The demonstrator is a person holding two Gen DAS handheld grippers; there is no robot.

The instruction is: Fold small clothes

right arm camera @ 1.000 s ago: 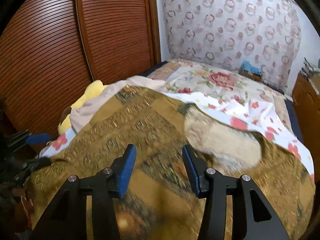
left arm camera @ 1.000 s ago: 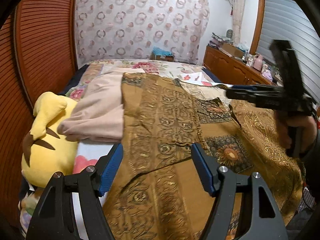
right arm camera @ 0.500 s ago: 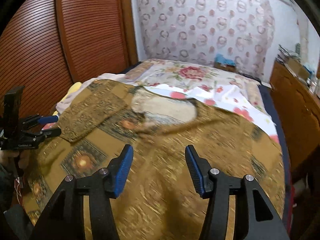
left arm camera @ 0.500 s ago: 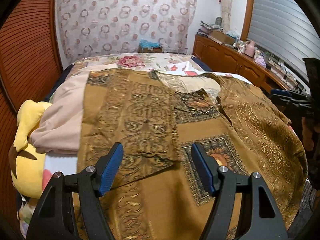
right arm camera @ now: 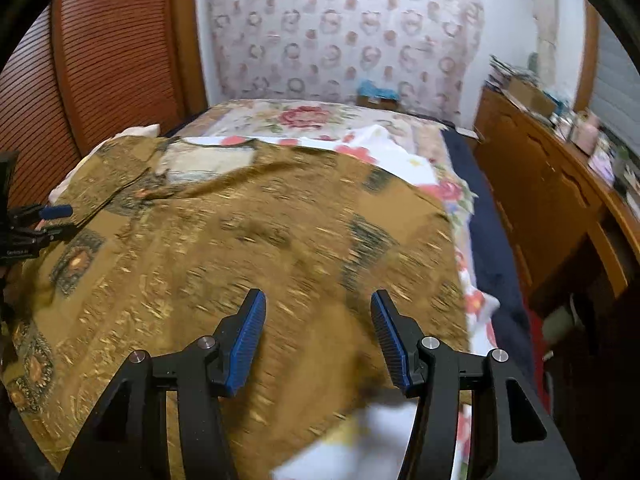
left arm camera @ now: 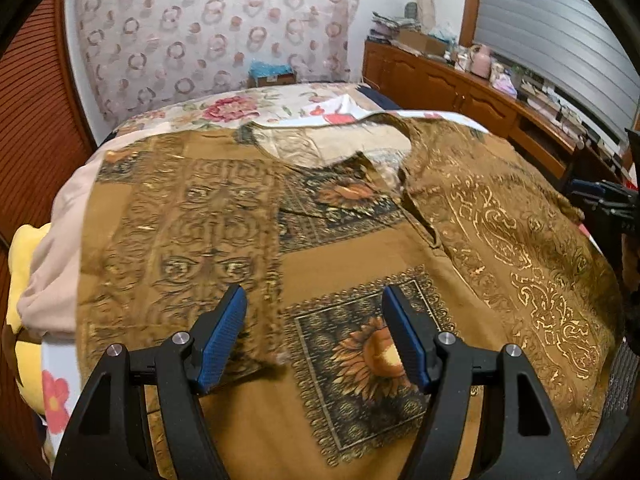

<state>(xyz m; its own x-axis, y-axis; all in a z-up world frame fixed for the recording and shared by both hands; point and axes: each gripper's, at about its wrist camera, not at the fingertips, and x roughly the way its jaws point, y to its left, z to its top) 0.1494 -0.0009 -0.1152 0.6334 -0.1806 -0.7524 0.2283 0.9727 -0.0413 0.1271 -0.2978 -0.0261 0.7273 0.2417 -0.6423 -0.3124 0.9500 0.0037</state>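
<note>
Two hand-held grippers hover over a brown, gold-patterned garment (left arm camera: pixel 360 248) spread across a bed, both spread wide and holding nothing. Nearest the left camera, the left hand-held gripper (left arm camera: pixel 316 336) frames a sunflower panel (left arm camera: pixel 368 356) low on the cloth, beside the loose edge of a sleeve (left arm camera: pixel 192 232) already laid inward over the body. The right hand-held gripper (right arm camera: pixel 318 336) hangs above the garment's right side, near the corner where the floral bedsheet (right arm camera: pixel 472 304) shows; that view is blurred, so the hem there cannot be read.

The step in hand appears to be the matching fold on the right. Done well, it would mean pinching the outer edge at shoulder and hem together, taking only the garment and not the sheet beneath, then carrying the flap across low and level so that its edge lands parallel to the left fold.

Farther back, the neckline (left arm camera: pixel 332 148) lies open towards the head of the bed. A beige cloth (left arm camera: pixel 52 248) and a yellow plush toy (left arm camera: pixel 20 252) sit at the left edge, with a wooden dresser (right arm camera: pixel 552 184) along the right wall.
</note>
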